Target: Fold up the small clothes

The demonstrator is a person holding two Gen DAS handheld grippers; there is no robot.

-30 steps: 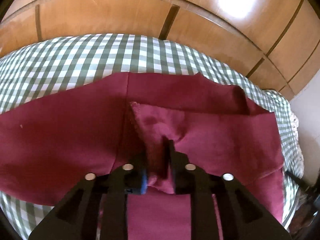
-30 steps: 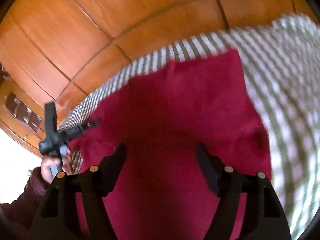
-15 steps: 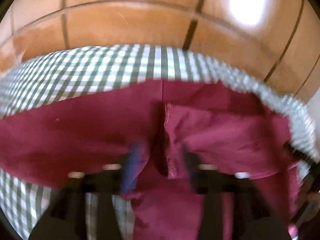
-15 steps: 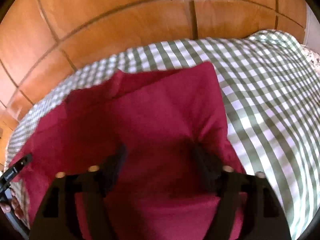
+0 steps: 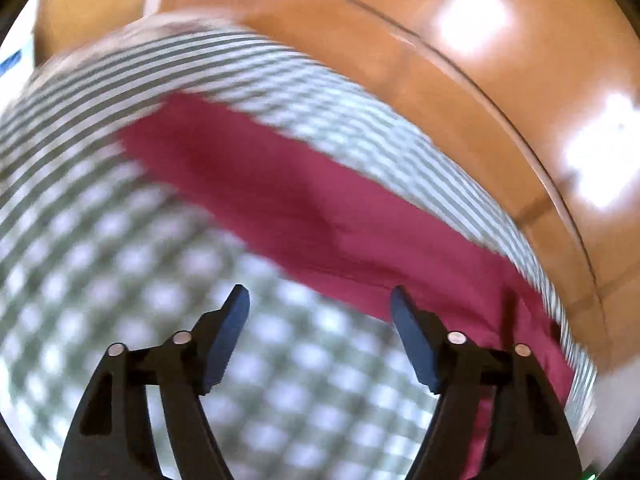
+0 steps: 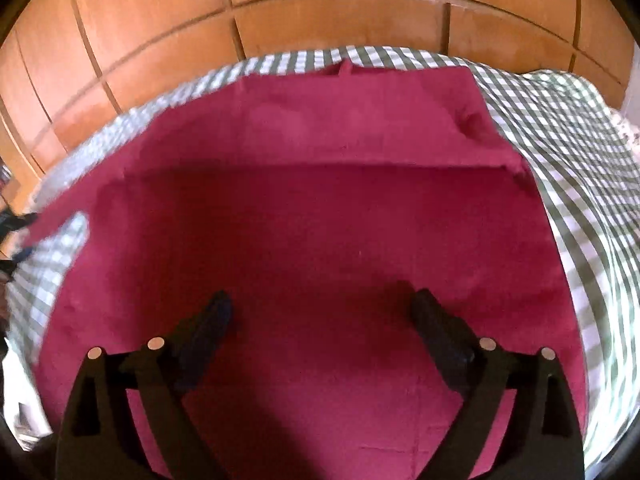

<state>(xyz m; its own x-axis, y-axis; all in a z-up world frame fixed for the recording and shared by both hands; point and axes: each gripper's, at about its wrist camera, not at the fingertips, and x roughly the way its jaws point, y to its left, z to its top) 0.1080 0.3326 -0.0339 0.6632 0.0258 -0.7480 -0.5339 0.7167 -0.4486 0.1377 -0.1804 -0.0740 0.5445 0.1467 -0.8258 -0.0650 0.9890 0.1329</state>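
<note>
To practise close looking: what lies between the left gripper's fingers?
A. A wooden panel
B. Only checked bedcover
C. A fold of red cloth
B: the left gripper stands open over the checked bedcover; the red cloth lies beyond its fingertips.

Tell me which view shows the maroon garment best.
The right wrist view: the maroon garment fills the frame, sharp, with a fold edge across it. The left wrist view shows only a blurred diagonal band of it on the checked cloth.
</note>
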